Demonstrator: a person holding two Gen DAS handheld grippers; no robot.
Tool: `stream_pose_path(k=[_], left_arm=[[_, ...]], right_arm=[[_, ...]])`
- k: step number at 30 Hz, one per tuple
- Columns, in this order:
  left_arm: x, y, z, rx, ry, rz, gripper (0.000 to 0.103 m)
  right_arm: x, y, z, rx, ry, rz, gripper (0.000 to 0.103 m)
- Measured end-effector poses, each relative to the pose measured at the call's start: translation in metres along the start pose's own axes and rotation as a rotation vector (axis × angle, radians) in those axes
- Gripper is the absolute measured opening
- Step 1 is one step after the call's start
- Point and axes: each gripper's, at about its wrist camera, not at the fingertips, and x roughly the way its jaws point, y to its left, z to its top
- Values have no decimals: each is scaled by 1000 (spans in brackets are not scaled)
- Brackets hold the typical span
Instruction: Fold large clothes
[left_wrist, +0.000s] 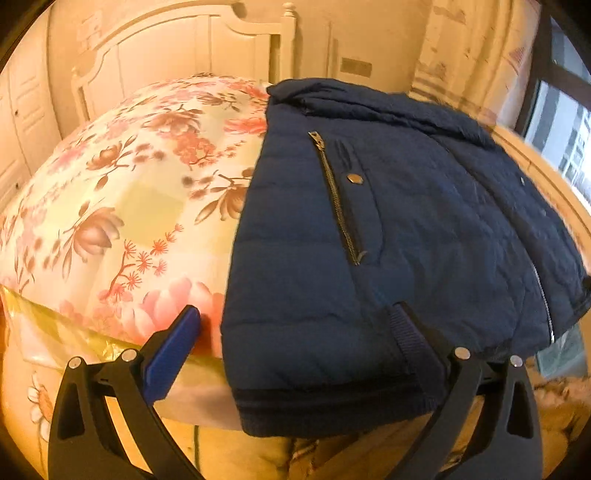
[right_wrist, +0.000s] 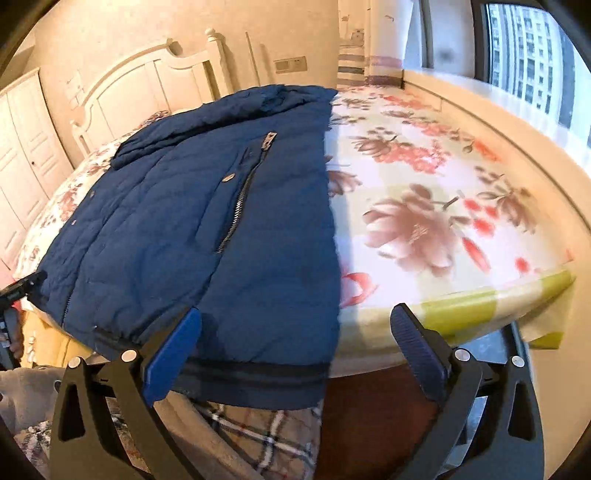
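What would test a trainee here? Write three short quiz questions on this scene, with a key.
1. True or false: the navy jacket lies on the floral bedspread.
2. Which part of the jacket hangs over the bed's near edge: A collar, B ribbed hem, C hood?
3. Fill in: both the left hand-held gripper and the right hand-held gripper are ____.

Key: 1 true; 2 B; 3 open.

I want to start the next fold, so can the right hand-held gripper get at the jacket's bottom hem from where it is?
Probably yes. The right hand-held gripper is open, and the jacket's ribbed hem hangs over the bed edge just ahead, with nothing between.
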Motion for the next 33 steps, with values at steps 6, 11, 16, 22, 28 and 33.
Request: stream_pose_path(k=[6,11,16,22,28,33], left_arm=[[-6,-12,-6,45,-9,-7,93],[-3,-19,-5,64,-22,-29,85],[-14,-33,-9,180,-49,-61,33],[-35,-40,-16,177,-72,-103,18],[-105,-33,-27,168,-140,-159,16],[-165,-15,-5,76,-294,-274,16]], right_arm=[[5,32,-2,-104,9,-18,91],[11,39,-3,-144,-8,-52,84],[-1,45,-9,-161,-27,-15,49],[-22,50,-15,-141,-89,8,23],[-90,54,-28,-138,-158,85,21],[-151,63,-6,-149,-323,119,20]])
